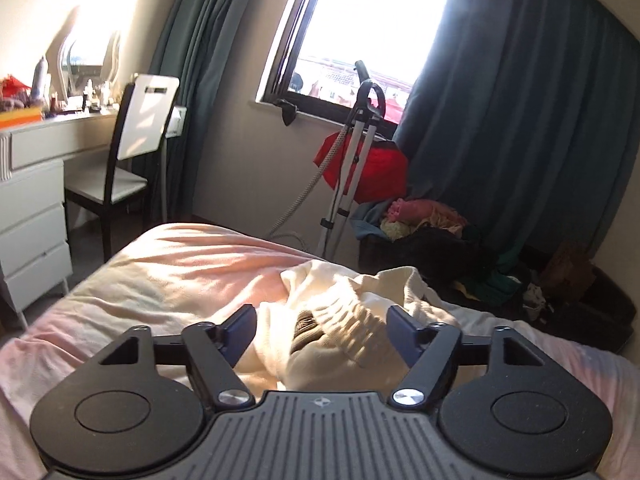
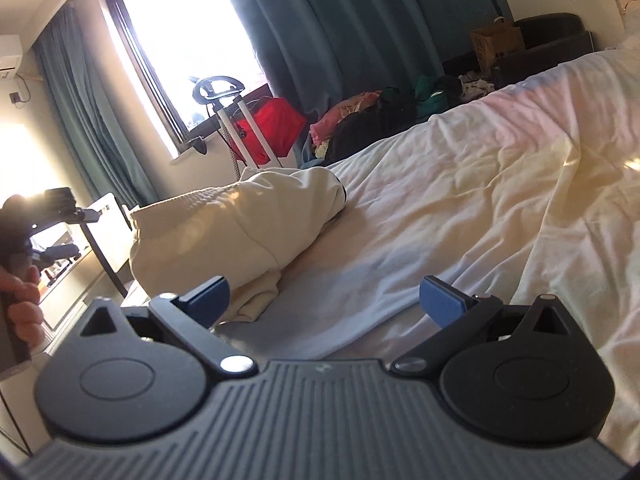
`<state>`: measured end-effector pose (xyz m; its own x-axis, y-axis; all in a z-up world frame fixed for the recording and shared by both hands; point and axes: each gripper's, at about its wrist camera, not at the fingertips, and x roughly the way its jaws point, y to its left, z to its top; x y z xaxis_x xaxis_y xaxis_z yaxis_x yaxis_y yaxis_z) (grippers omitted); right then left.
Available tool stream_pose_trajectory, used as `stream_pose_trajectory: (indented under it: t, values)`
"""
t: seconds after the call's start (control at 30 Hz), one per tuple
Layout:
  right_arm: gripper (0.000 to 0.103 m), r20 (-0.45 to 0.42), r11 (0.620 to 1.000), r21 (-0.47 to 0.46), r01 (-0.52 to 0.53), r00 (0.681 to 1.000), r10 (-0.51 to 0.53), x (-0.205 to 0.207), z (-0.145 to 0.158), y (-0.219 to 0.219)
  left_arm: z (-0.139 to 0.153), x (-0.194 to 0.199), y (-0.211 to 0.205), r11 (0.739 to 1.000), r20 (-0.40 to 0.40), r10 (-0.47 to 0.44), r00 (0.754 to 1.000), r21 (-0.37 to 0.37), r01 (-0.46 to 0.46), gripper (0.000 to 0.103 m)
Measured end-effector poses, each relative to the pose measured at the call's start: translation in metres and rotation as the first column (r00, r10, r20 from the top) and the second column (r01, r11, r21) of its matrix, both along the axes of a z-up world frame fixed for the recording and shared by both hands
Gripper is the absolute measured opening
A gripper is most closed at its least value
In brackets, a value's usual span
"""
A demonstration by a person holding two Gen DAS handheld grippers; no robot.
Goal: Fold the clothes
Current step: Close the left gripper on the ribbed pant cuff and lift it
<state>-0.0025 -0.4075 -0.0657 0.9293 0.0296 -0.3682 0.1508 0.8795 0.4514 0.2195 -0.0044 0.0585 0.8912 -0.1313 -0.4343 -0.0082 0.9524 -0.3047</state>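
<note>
A cream sweatshirt lies crumpled on the bed, with a dark label showing at its collar. My left gripper is open, its jaws wide apart just above the garment's near side. In the right wrist view the same sweatshirt lies bunched near the bed's left edge. My right gripper is open and empty, low over the white sheet, with the garment's lower edge by its left finger. The other hand-held gripper shows at the far left.
A white dresser and a chair stand left of the bed. A garment steamer stand with a red cloth is under the window. A pile of clothes lies on the floor by the dark curtains.
</note>
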Motion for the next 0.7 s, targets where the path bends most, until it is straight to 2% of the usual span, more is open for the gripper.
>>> stream_pose_trajectory:
  t: [0.1, 0.23, 0.3, 0.33, 0.37, 0.4, 0.43, 0.5, 0.57, 0.63, 0.7]
  values:
    - [0.103, -0.026, 1.000, 0.007, 0.004, 1.000, -0.003, 0.012, -0.008, -0.002, -0.006, 0.031, -0.012, 1.000, -0.022, -0.004, 1.000, 0.018, 0.005, 0.081]
    - [0.103, -0.064, 0.999, 0.047, -0.021, 0.998, 0.024, 0.032, -0.026, -0.006, -0.029, 0.077, -0.032, 0.993, -0.093, 0.039, 0.995, 0.112, -0.028, 0.081]
    - [0.103, -0.080, 0.998, 0.048, -0.029, 0.996, 0.033, 0.042, -0.035, -0.006, -0.042, 0.098, -0.035, 0.988, -0.153, 0.073, 0.986, 0.143, -0.050, 0.074]
    - [0.103, -0.091, 0.999, 0.047, -0.028, 0.995, 0.032, 0.048, -0.041, -0.006, -0.047, 0.106, -0.034, 0.987, -0.181, 0.083, 0.980, 0.150, -0.056, 0.065]
    - [0.103, -0.112, 0.998, 0.051, -0.026, 0.993, 0.032, 0.054, -0.047, -0.007, -0.048, 0.107, -0.033, 0.988, -0.172, 0.072, 0.983, 0.150, -0.046, 0.045]
    - [0.103, -0.131, 0.998, 0.065, -0.026, 0.991, 0.035, 0.061, -0.052, -0.008, -0.049, 0.109, -0.031, 0.988, -0.162, 0.061, 0.985, 0.150, -0.036, 0.036]
    - [0.103, -0.143, 0.996, 0.083, -0.028, 0.989, 0.040, 0.066, -0.056, -0.009, -0.050, 0.109, -0.030, 0.988, -0.150, 0.049, 0.987, 0.154, -0.026, 0.034]
    - [0.103, -0.147, 0.995, 0.092, -0.044, 0.987, 0.057, 0.072, -0.063, -0.010, -0.047, 0.098, -0.035, 0.977, -0.089, 0.020, 0.996, 0.213, -0.001, 0.028]
    - [0.103, -0.151, 0.996, 0.079, -0.049, 0.987, 0.060, 0.073, -0.067, -0.010, -0.038, 0.081, -0.040, 0.966, -0.028, -0.025, 0.999, 0.256, 0.031, 0.026]
    - [0.103, -0.145, 0.997, 0.072, -0.039, 0.988, 0.049, 0.070, -0.067, -0.011, -0.025, 0.056, -0.048, 0.946, 0.039, -0.094, 0.995, 0.316, 0.077, 0.025]
    - [0.103, -0.131, 0.998, 0.063, -0.027, 0.991, 0.035, 0.066, -0.064, -0.012, -0.015, 0.026, -0.051, 0.932, 0.077, -0.160, 0.984, 0.341, 0.125, 0.024]
